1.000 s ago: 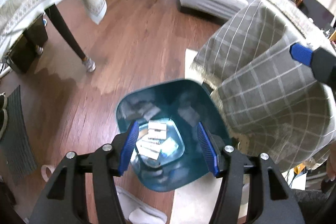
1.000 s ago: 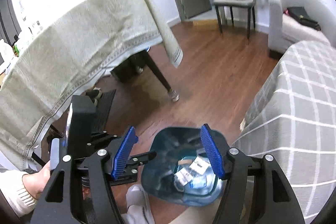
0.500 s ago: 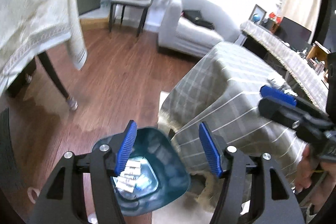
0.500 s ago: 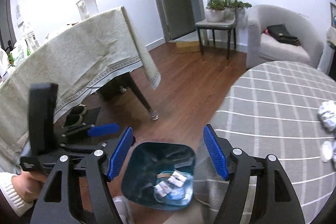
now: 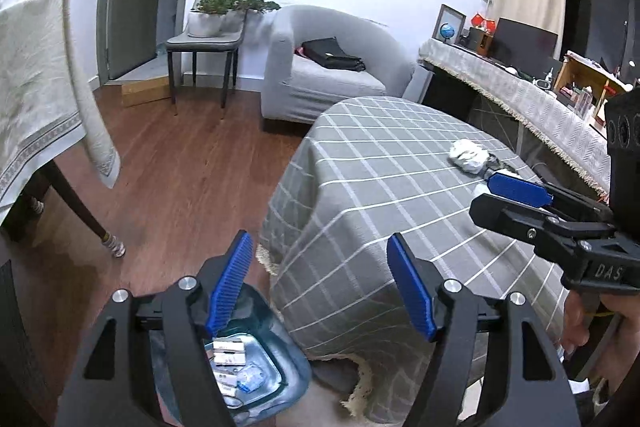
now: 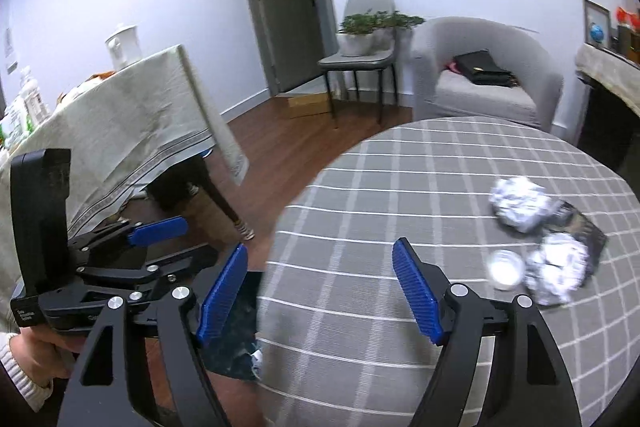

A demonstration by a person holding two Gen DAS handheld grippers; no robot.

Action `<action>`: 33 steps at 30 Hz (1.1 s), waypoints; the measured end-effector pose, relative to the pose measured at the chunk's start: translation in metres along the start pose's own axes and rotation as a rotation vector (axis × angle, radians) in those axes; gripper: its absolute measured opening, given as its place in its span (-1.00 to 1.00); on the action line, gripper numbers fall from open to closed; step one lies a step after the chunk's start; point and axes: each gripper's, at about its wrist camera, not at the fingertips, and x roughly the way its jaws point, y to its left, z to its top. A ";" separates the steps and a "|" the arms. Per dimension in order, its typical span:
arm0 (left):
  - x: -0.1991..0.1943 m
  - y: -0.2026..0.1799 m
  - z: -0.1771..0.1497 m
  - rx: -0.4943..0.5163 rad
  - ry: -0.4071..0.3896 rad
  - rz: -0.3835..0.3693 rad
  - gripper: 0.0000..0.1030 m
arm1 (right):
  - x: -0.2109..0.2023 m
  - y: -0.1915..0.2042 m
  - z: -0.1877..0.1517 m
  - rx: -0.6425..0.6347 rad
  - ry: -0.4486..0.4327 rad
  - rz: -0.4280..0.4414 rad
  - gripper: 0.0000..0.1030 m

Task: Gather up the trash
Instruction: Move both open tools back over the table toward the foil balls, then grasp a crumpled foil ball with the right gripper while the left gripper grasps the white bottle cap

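1. The left claw and right claw have just been opening wide, gripping nothing, readying for another pickup.
2. Crumpled foil balls are lying on the desk at two o'clock.
3. The bin is waiting at seven o'clock, already holding scraps.

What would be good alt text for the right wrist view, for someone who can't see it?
The right gripper hangs with open, empty jaws over a round table in a grey checked cloth, where two crumpled silver foil balls and a small white cup lie. The left gripper and a blue plastic trash bin sit lower left.
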 end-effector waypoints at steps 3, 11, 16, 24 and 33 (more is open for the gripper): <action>0.004 -0.012 0.004 0.011 -0.012 -0.008 0.41 | -0.009 -0.017 -0.002 0.015 -0.009 -0.027 0.47; 0.015 -0.045 0.018 0.076 -0.032 -0.031 0.40 | -0.027 -0.068 -0.001 0.111 -0.018 -0.080 0.47; 0.022 -0.073 0.025 0.140 -0.037 -0.067 0.40 | -0.027 -0.090 -0.002 0.145 -0.002 -0.116 0.47; 0.050 -0.095 0.032 0.173 0.024 -0.105 0.33 | -0.021 -0.121 -0.004 0.183 0.044 -0.178 0.47; 0.080 -0.108 0.033 0.185 0.110 -0.159 0.24 | -0.011 -0.150 -0.013 0.235 0.120 -0.183 0.47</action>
